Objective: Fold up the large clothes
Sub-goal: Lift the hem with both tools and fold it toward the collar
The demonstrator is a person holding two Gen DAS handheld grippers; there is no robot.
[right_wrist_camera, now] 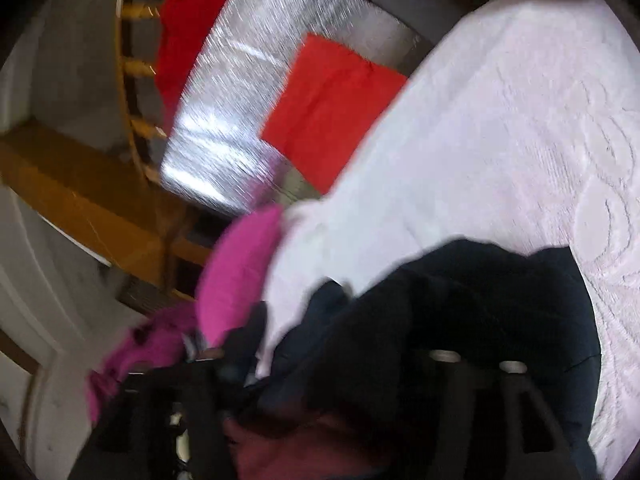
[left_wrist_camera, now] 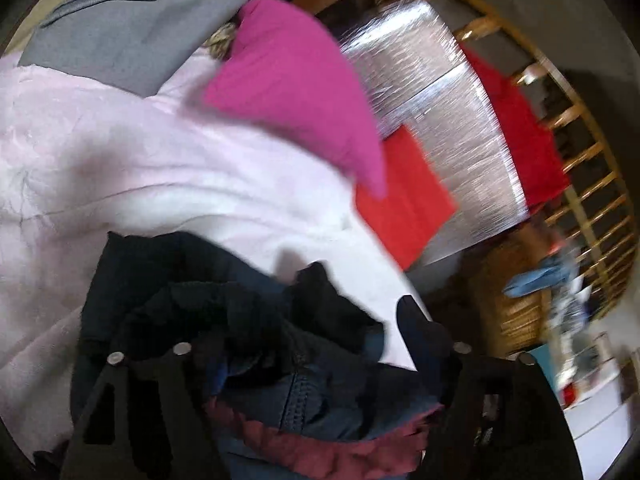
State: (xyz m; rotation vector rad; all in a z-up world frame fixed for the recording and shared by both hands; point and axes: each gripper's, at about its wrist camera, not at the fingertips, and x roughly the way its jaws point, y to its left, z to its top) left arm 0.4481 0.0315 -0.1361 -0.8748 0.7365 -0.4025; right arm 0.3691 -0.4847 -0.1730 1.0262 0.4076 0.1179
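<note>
A dark navy garment (left_wrist_camera: pixel 256 332) with a maroon lining lies bunched over a pale pink blanket (left_wrist_camera: pixel 140 168). My left gripper (left_wrist_camera: pixel 320 364) has the garment bunched between its two fingers; the fingertips are buried in cloth. In the right wrist view the same navy garment (right_wrist_camera: pixel 460 304) covers my right gripper (right_wrist_camera: pixel 360 364), whose fingers are mostly hidden under the cloth. The pink blanket (right_wrist_camera: pixel 500 128) fills the right of that view. Both views are blurred.
A magenta cloth (left_wrist_camera: pixel 296 92), a grey folded garment (left_wrist_camera: pixel 132 28) and a red folded cloth (left_wrist_camera: pixel 404 200) lie around the blanket. A silver foil sheet (left_wrist_camera: pixel 440 120) and a dark red cloth (left_wrist_camera: pixel 520 128) lie beyond. A wooden railing (left_wrist_camera: pixel 592 160) stands behind.
</note>
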